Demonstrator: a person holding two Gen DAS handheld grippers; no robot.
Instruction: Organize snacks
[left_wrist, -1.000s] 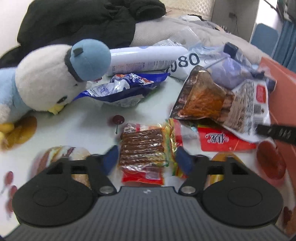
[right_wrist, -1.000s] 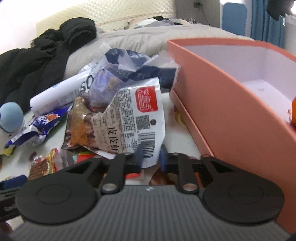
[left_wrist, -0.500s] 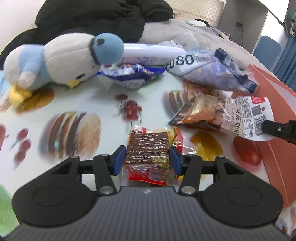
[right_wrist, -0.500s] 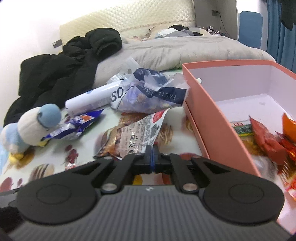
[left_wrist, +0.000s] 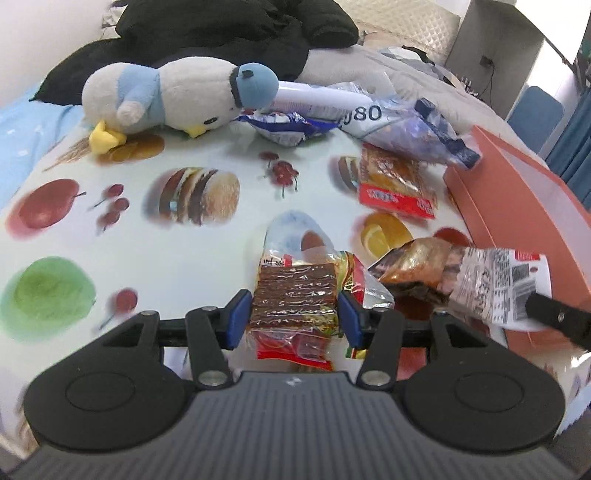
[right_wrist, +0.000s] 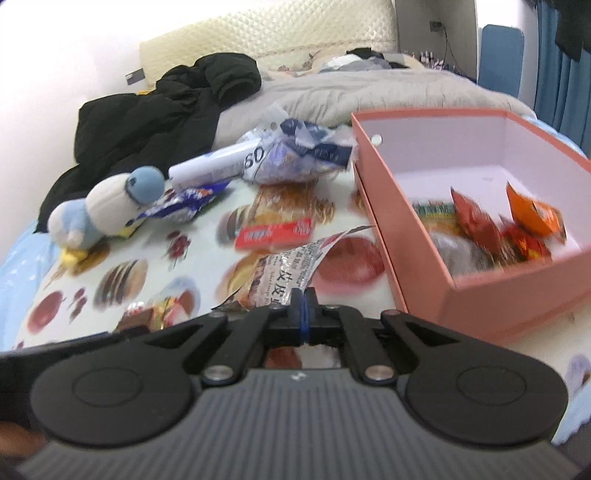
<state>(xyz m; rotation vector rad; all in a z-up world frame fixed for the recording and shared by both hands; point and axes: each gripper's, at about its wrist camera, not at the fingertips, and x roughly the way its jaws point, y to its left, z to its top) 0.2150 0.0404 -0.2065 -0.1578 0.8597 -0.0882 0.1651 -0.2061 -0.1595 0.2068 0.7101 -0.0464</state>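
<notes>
The work surface was a cloth (left_wrist: 140, 258) printed with burgers, apples and cherries, spread over a bed. Along its far edge lay a plush bird (left_wrist: 177, 99), a white tube (left_wrist: 325, 98), a blue wrapper (left_wrist: 284, 125) and a clear bag (left_wrist: 417, 136), with a black coat (right_wrist: 155, 122) and grey quilt (right_wrist: 369, 92) behind. A cream headboard (right_wrist: 266, 33) and blue curtains (right_wrist: 561, 70) closed the room. The left gripper (left_wrist: 294, 314) pinched a wafer pack (left_wrist: 293, 295), held clear of the cloth. The right gripper (right_wrist: 303, 314) was pressed together on a jerky bag (right_wrist: 284, 273), just beside the pink box (right_wrist: 399, 229) at the right edge, which held several packets (right_wrist: 517, 229). A red pack (left_wrist: 395, 184) remained on the cloth near the box.
</notes>
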